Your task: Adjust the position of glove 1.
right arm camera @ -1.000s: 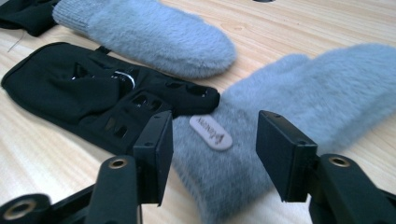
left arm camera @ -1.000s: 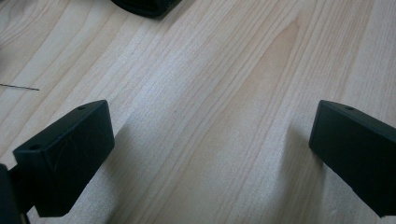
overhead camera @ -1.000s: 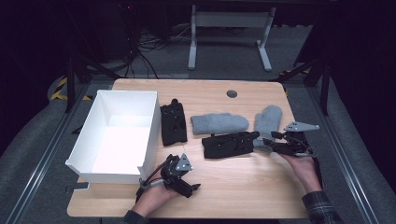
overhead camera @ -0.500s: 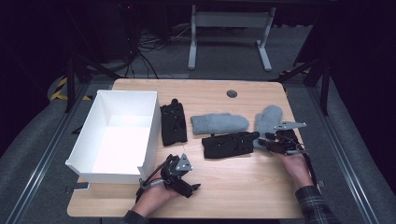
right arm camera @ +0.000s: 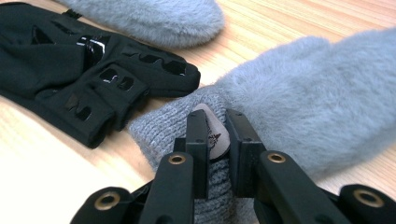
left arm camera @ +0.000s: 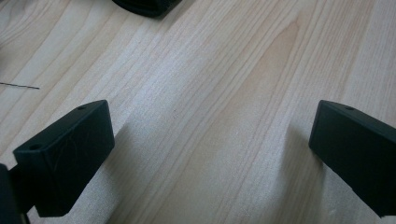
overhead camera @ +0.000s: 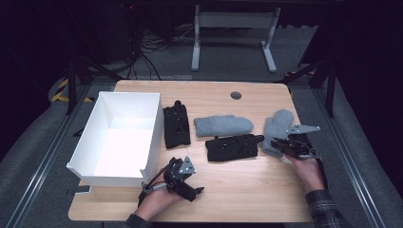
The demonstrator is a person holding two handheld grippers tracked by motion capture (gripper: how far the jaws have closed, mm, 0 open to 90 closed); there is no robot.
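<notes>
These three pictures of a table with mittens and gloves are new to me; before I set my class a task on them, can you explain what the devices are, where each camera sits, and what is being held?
A person sits at a pale wooden table, holding a black two-jaw hand gripper in each hand. The high view looks down from above; the other two cameras ride on the grippers.

On the table lie an open white rectangular box, two black cut-out gloves and two fluffy grey mittens.

The right gripper has just been closing; its jaws pinch the ribbed knit cuff of the right-hand mitten, with a small tan tag between them. The left gripper rests open over bare wood, holding nothing.
</notes>
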